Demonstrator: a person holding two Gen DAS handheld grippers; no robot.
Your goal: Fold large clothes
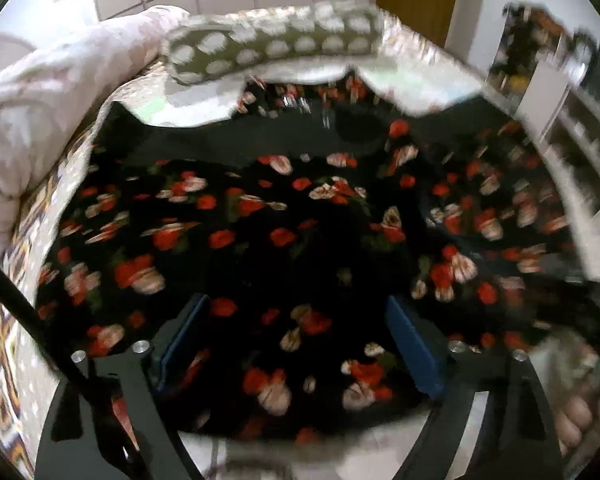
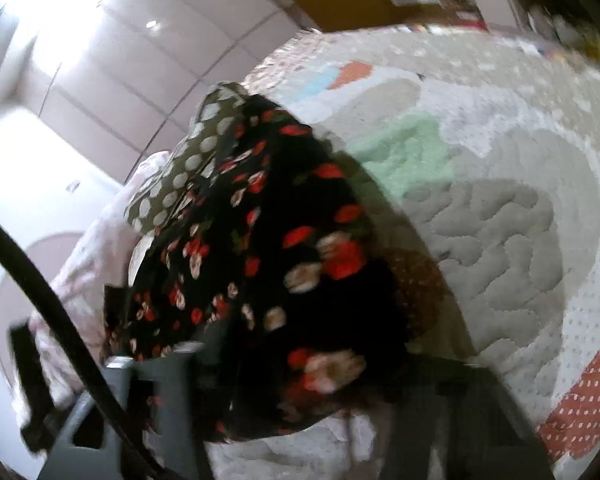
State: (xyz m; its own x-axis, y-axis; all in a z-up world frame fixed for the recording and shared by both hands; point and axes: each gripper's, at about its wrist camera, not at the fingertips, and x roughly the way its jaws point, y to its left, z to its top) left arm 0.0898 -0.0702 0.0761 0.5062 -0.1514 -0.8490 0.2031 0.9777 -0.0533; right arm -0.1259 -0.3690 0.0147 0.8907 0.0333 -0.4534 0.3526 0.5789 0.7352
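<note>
Hovering spread over the floral garment [image 1: 284,240] on the bed [image 2: 500,220], left tongs [image 1: 300,344] hold nothing; right tongs [image 2: 284,376], blurred, probably pinch its edge, which could slip.

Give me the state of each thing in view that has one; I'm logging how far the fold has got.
floral garment: spread on the bed under the left gripper, one part lifted and bunched at the right gripper.
left gripper: open, fabric between its fingers, not pinched.
right gripper: blurred behind cloth; grip unclear.
polka-dot pillow: lying at the bed's far edge.
quilt: flat.
</note>
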